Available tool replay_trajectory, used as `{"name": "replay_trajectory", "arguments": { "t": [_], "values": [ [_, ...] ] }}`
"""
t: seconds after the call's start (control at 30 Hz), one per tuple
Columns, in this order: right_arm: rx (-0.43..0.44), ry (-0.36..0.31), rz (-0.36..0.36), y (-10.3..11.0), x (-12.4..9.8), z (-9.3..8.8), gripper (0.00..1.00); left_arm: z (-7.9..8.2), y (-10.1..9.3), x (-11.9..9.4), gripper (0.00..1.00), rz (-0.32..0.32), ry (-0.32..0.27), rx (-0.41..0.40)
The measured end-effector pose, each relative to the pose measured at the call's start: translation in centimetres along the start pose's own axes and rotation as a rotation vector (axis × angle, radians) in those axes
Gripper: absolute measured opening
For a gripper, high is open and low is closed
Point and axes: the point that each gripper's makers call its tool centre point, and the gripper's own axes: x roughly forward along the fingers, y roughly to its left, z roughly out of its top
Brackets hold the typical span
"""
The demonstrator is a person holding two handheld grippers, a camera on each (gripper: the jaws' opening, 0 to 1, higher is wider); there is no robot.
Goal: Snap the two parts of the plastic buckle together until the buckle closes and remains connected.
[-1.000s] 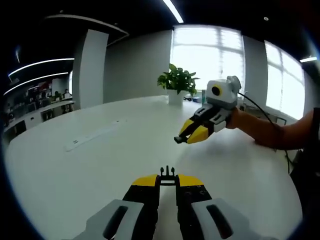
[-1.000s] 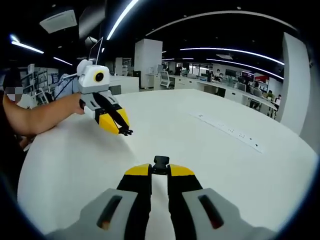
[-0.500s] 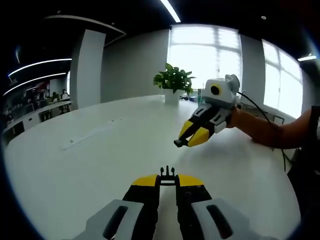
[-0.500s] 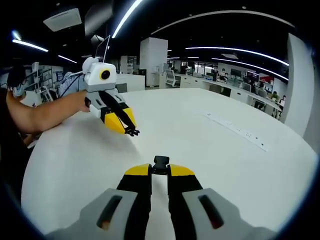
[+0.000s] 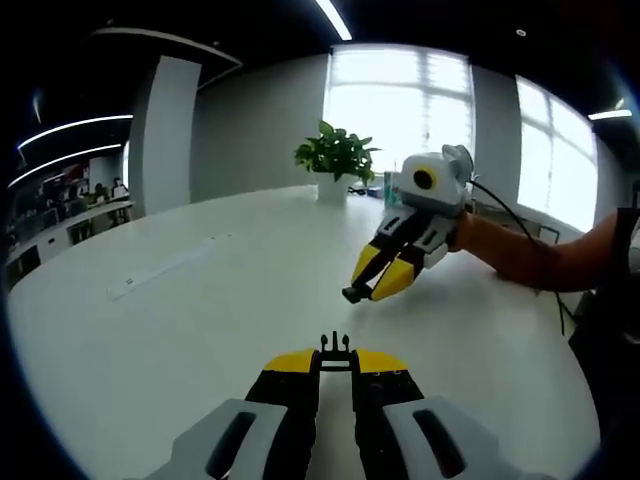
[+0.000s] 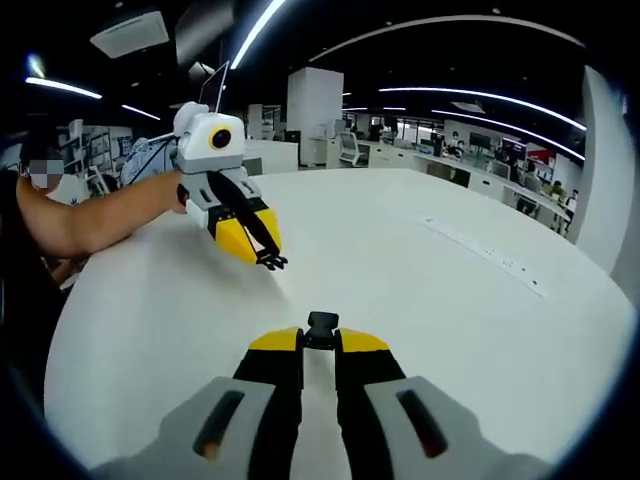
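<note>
Buckle halves [image 5: 335,348] at gripper [image 5: 336,362] tips

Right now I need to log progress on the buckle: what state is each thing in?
Left claw: shut on the pronged buckle part.
Right claw: shut on the socket buckle part.
Buckle: two parts apart, not yet joined.
White table: both claws held above it.
</note>
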Motion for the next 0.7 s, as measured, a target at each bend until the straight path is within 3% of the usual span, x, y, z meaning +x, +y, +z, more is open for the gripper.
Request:
{"name": "replay_trajectory", "arguments": {
  "t": [0.27,0.7],
  "values": [
    [-0.004,-0.005,0.015,0.6,-0.1,0.4,0.09,-0.6,-1.8,-0.6,0.10,-0.012,0.006,0.011],
    [-0.005,-0.001,0.035,2.4,-0.7,-0.1,0.09,-0.8,-3.0,-0.9,0.10,-0.025,0.002,0.010]
  ]
}}
